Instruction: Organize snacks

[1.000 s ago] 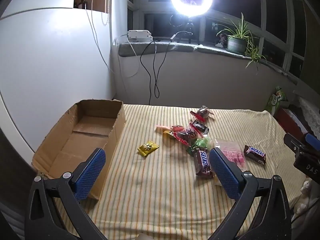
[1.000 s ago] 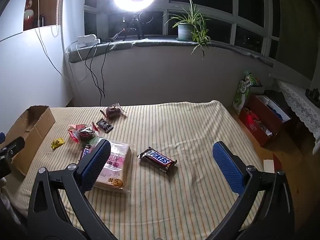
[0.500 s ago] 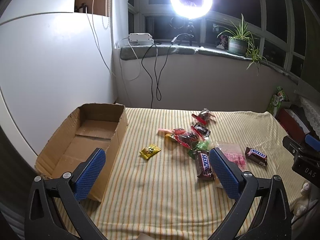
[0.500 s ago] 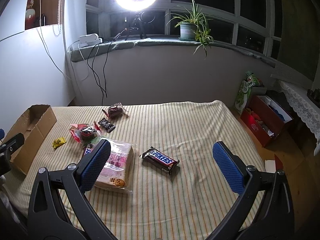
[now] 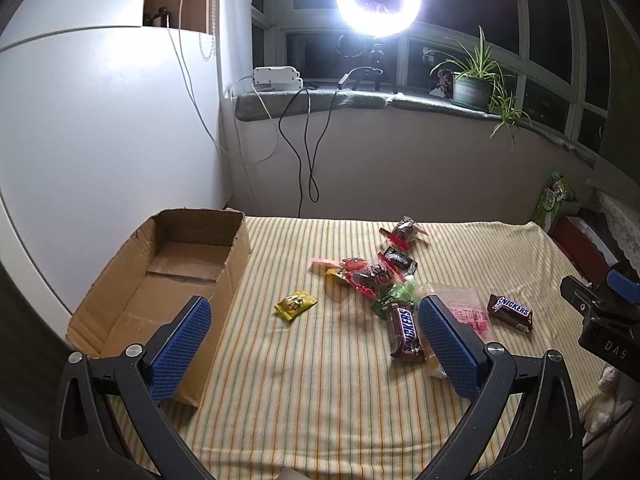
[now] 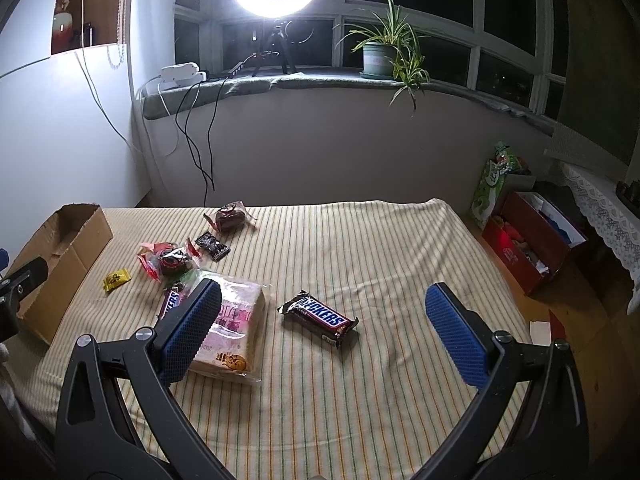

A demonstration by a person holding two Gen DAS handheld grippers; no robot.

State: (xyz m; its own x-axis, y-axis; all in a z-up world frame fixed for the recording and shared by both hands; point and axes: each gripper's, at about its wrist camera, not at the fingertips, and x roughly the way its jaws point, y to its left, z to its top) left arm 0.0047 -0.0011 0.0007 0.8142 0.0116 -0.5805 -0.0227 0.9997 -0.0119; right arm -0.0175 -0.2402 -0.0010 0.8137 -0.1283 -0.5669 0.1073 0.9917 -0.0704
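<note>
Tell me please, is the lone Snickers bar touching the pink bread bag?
Apart: the right wrist view shows striped cloth between the Snickers bar and the bread bag.

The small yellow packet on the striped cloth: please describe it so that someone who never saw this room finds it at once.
Start at the open cardboard box on the left edge of the striped cloth. Between the box and the pile of red and brown snacks lies the small yellow packet. It lies alone, touches nothing, and is the only all-yellow wrapper.
</note>
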